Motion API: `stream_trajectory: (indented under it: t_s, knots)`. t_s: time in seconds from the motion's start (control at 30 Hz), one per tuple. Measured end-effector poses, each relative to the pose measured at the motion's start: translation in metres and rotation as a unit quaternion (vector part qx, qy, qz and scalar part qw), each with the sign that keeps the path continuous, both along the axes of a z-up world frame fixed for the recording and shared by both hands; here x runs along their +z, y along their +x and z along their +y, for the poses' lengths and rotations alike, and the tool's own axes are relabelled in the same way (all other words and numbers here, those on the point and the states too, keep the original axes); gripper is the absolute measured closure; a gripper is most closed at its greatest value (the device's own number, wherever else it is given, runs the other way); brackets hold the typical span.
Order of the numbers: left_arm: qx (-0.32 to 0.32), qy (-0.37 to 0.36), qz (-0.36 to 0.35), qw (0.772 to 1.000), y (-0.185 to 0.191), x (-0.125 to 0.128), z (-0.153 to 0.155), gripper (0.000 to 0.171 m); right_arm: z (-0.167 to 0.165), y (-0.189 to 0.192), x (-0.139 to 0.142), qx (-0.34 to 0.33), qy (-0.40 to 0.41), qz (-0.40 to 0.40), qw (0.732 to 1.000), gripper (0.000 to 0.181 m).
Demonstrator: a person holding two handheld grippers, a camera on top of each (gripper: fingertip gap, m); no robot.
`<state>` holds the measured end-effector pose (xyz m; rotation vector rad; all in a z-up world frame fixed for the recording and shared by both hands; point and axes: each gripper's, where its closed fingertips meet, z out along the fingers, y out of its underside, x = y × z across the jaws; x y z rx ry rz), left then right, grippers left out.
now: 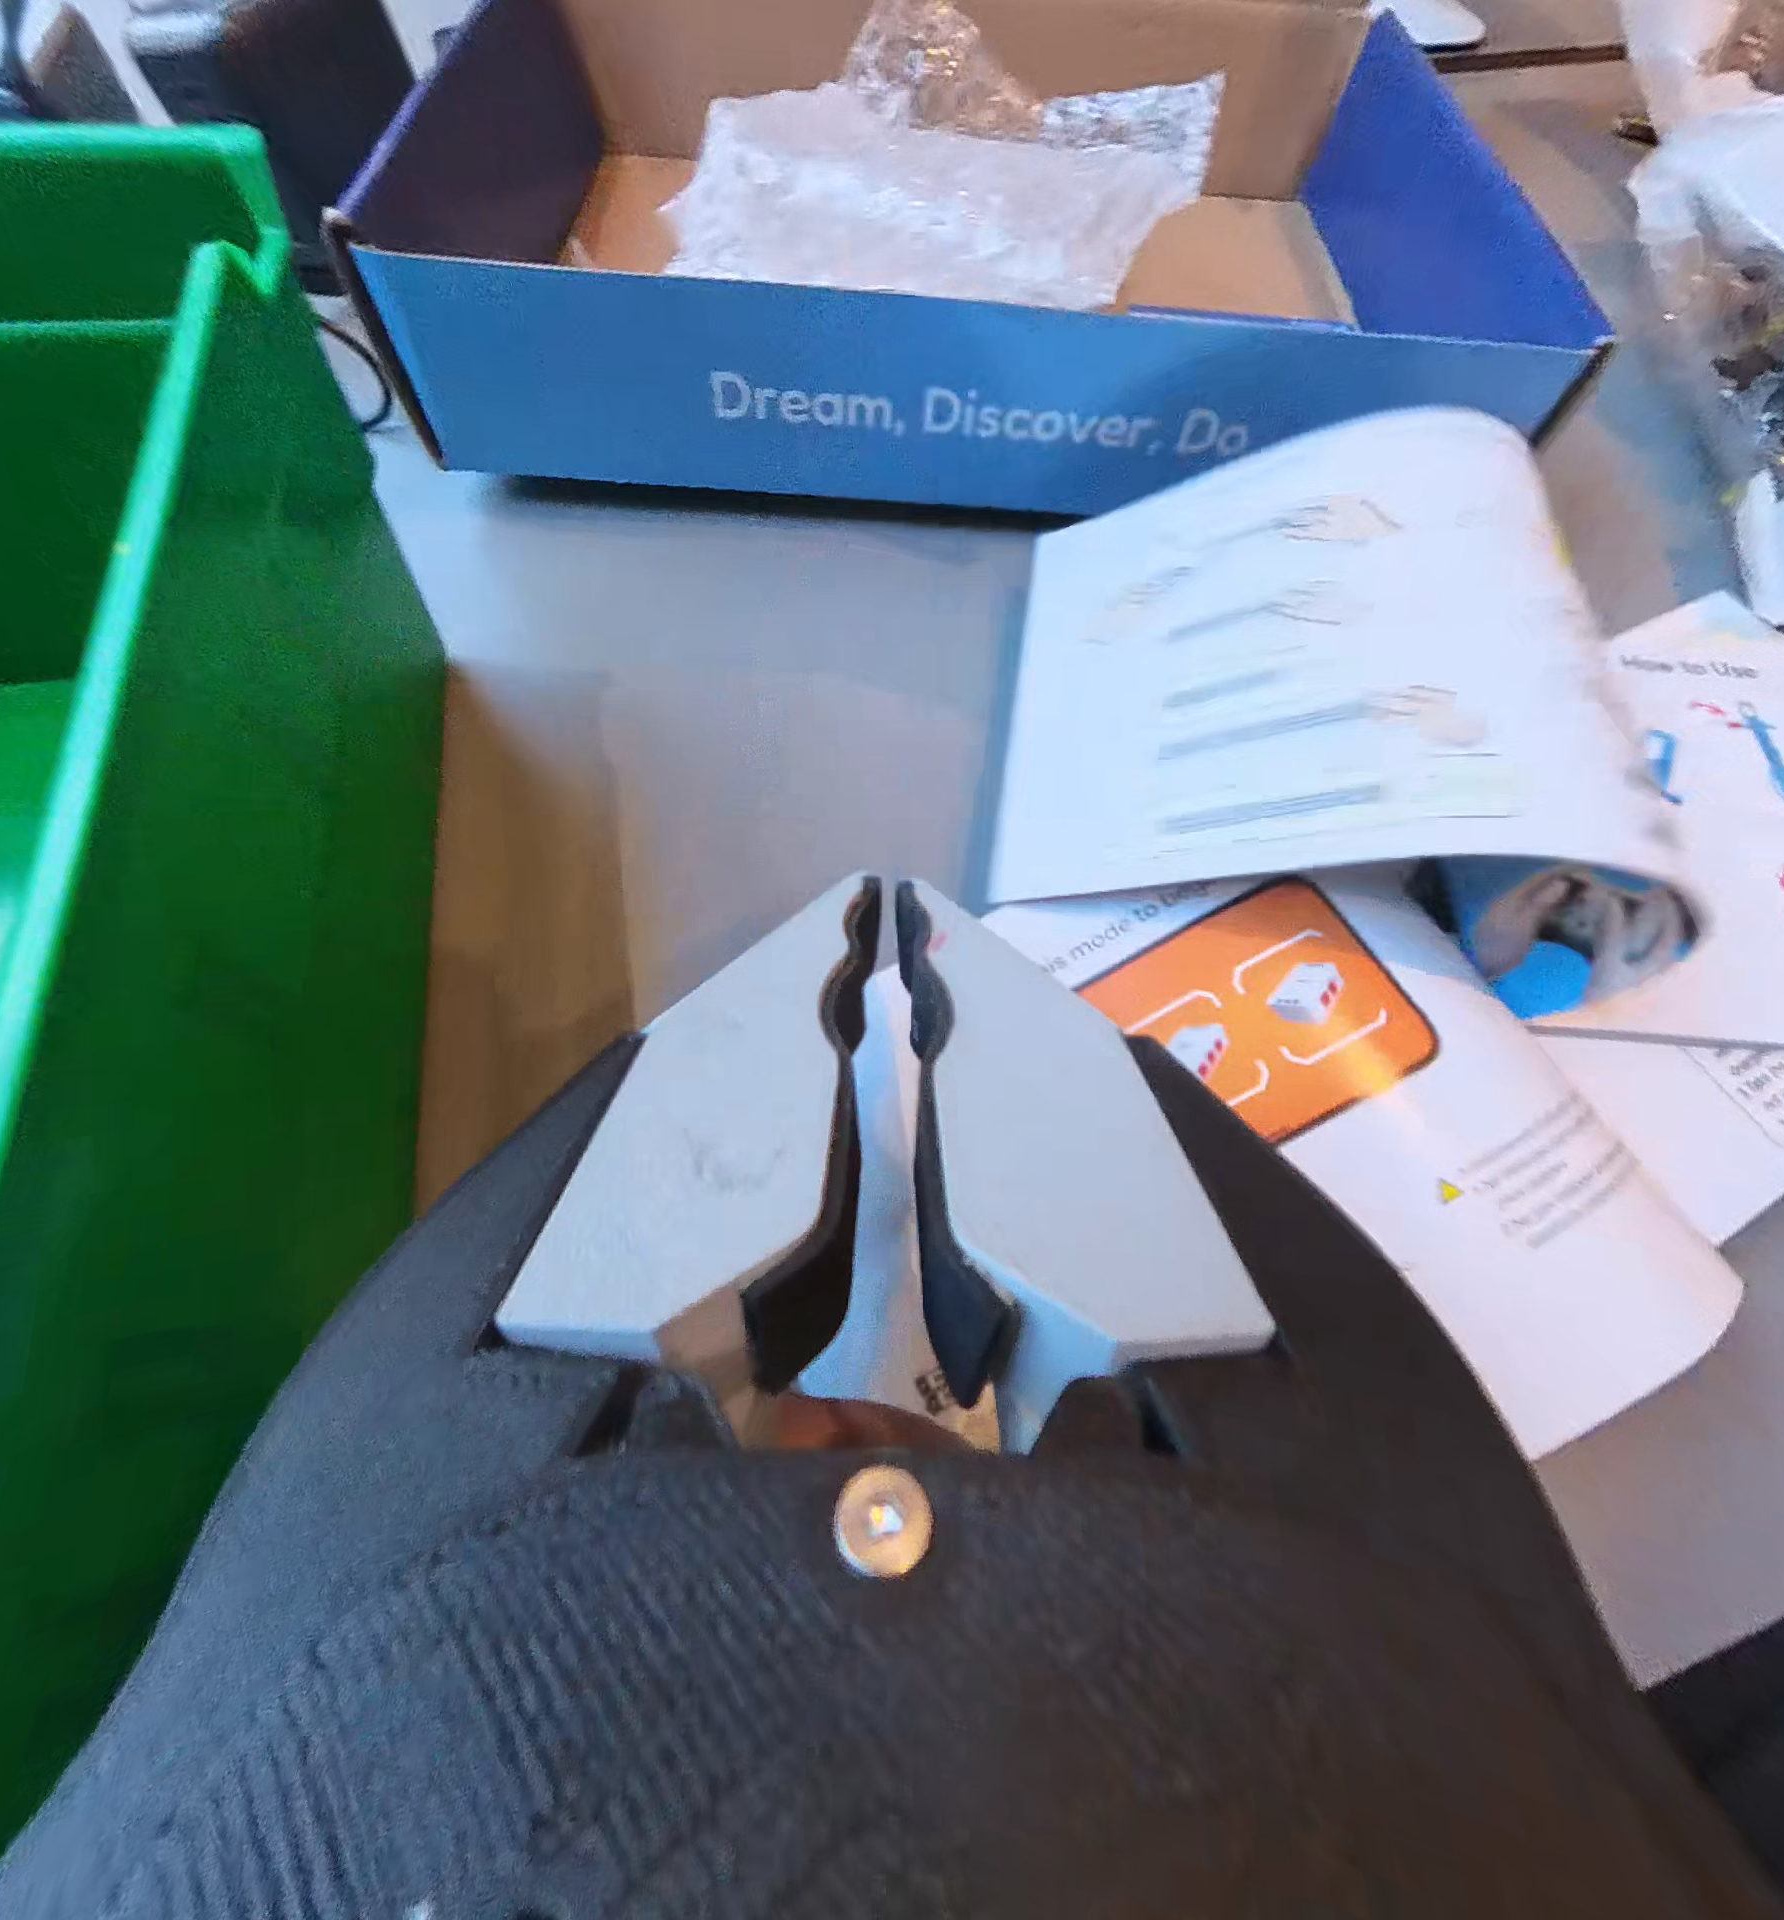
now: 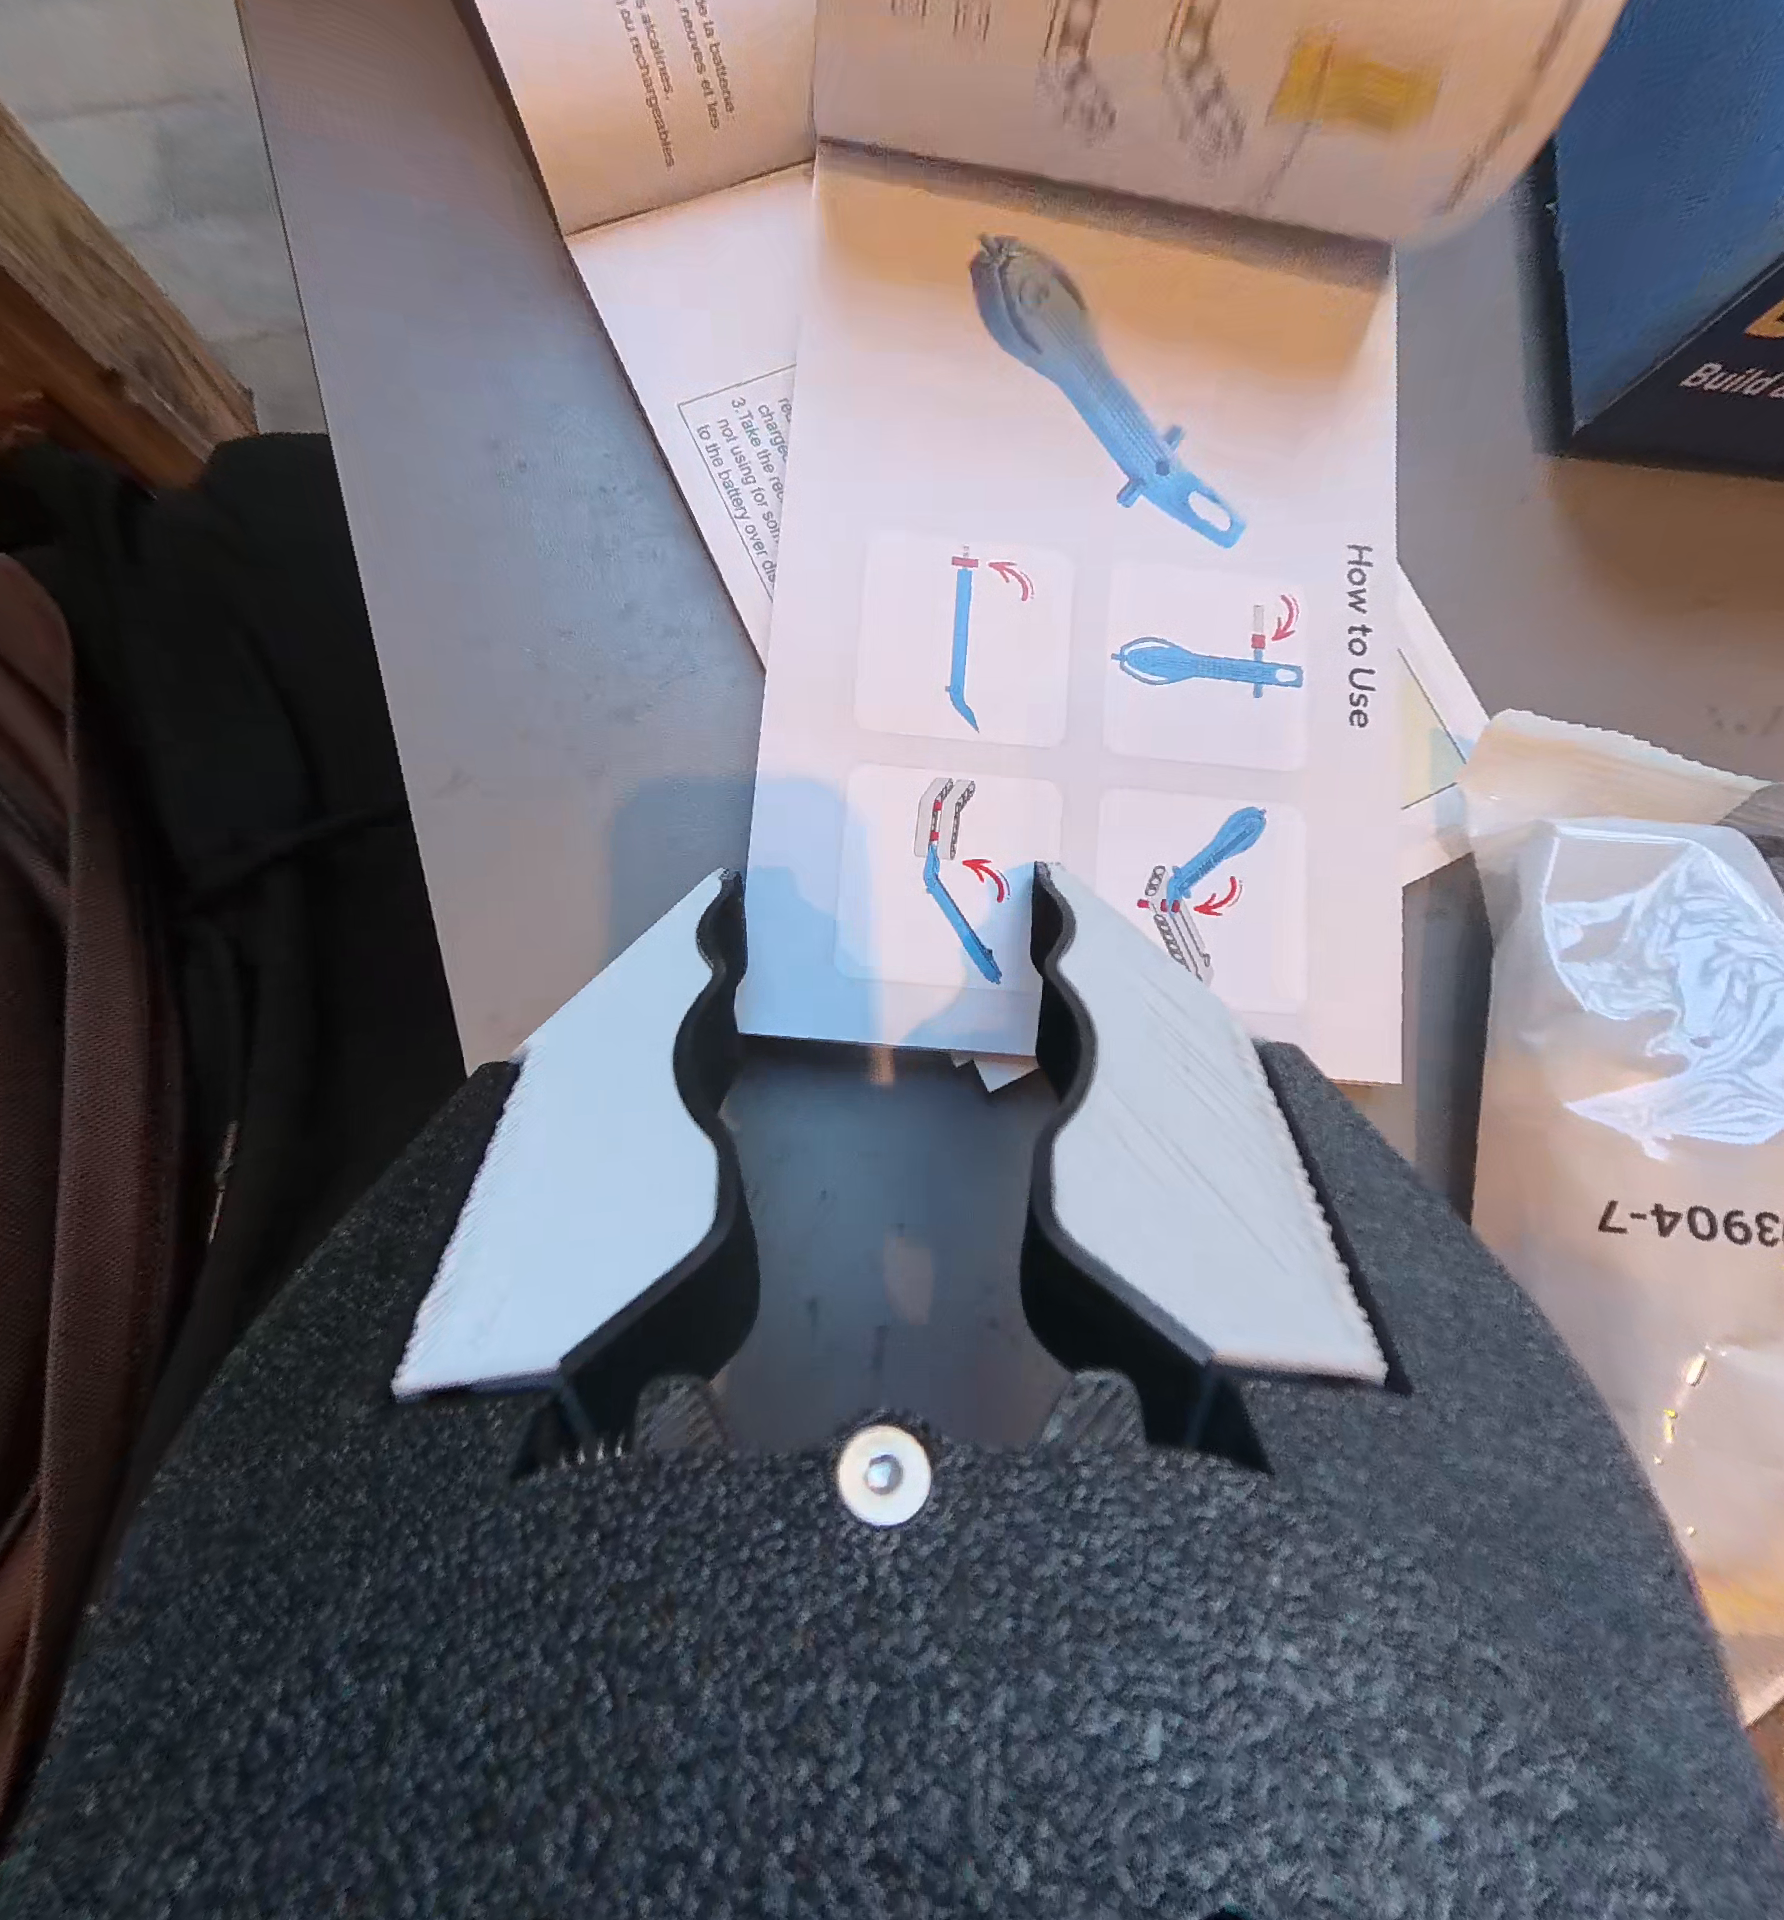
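Left gripper (image 1: 889, 885), tongs pinched on a booklet (image 1: 1283, 665) page, beside a green bin (image 1: 140, 727). Right gripper (image 2: 886, 873), tongs apart, hovers over a leaflet (image 2: 1106, 623) near a plastic bag (image 2: 1646, 1091).

Place: a hobby or office workspace, as far as I can tell.
Worktop (image 1: 722, 644): plain grey, cluttered with unpacking.
Box (image 1: 950, 395): blue cardboard, open, clear wrapping inside.
Leaflets (image 2: 1075, 644): instruction sheets with drawings, spread before me.
Bin (image 1: 140, 727): green plastic at my left.
Bag (image 2: 1646, 1039): sealed pouch of parts.
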<state>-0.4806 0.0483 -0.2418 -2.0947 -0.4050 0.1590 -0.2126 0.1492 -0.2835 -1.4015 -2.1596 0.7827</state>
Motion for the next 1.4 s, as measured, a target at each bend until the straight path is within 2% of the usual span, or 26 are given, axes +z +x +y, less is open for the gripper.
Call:
stream_trajectory:
  t_s: [0.07,0.13,0.2,0.27,0.33,0.37,0.43,0.5,0.6,0.67,0.73,0.8,0.83,0.9,0.97,1.1,1.37,1.4]
  knots:
    - [0.015,0.011,0.011,1.0,-0.004,0.011,-0.002,0.17,0.0,0.0,0.0,0.001,-0.002,0.001,1.0,0.126]
    - [0.022,0.054,0.05,0.997,0.0,0.042,0.0,0.17,0.0,0.001,0.0,0.009,0.0,-0.002,1.0,0.126]
    - [0.0,0.097,0.082,0.992,0.019,0.075,0.006,0.17,0.0,0.001,0.001,0.013,-0.002,-0.008,1.0,0.126]
    - [-0.069,0.127,0.089,0.986,0.061,0.102,0.018,0.163,0.0,0.0,0.002,0.01,-0.019,-0.011,1.0,0.127]
    - [-0.178,0.141,0.077,0.971,0.123,0.116,0.029,0.161,0.002,-0.001,0.006,0.005,-0.034,-0.009,0.999,0.123]
    - [-0.225,0.13,0.077,0.962,0.151,0.113,0.034,0.159,0.005,-0.002,0.01,0.001,-0.043,-0.004,0.999,0.121]
    - [-0.254,0.078,0.117,0.957,0.175,0.093,0.045,0.155,0.011,-0.005,0.018,-0.005,-0.055,0.003,0.998,0.113]
    - [-0.244,0.039,0.154,0.957,0.172,0.071,0.057,0.152,0.021,-0.01,0.017,-0.007,-0.031,-0.012,0.999,0.095]
    - [-0.25,0.028,0.089,0.964,0.171,0.049,0.063,0.148,0.02,-0.016,0.014,0.008,-0.039,-0.043,0.998,0.089]
    - [-0.231,0.022,0.085,0.969,0.158,0.04,0.063,0.147,0.021,-0.018,0.002,0.019,-0.029,-0.087,0.996,0.082]
    - [-0.227,0.021,0.074,0.971,0.152,0.033,0.063,0.147,0.011,-0.021,0.009,0.047,-0.066,-0.095,0.992,0.098]
    - [-0.226,0.011,0.072,0.971,0.148,0.026,0.063,0.146,0.007,-0.029,0.021,0.046,-0.115,-0.091,0.988,0.098]
    - [-0.223,0.006,0.078,0.972,0.145,0.022,0.063,0.146,0.012,-0.033,0.02,0.039,-0.106,-0.088,0.99,0.099]
    - [-0.222,-0.002,0.077,0.972,0.142,0.015,0.063,0.144,0.028,-0.035,0.004,0.03,-0.032,-0.105,0.994,0.1]
    - [-0.221,-0.012,0.081,0.972,0.139,0.009,0.063,0.144,0.028,-0.036,0.001,0.044,0.005,-0.101,0.994,0.102]
    - [-0.22,-0.026,0.1,0.97,0.134,0.004,0.061,0.142,0.027,-0.036,0.0,0.054,0.015,-0.119,0.991,0.103]
    - [-0.211,-0.01,0.086,0.974,0.128,0.015,0.06,0.144,0.027,-0.037,0.0,0.06,0.029,-0.142,0.988,0.11]
    - [-0.209,-0.007,0.089,0.974,0.128,0.017,0.06,0.144,0.026,-0.037,0.0,0.061,0.027,-0.139,0.988,0.124]
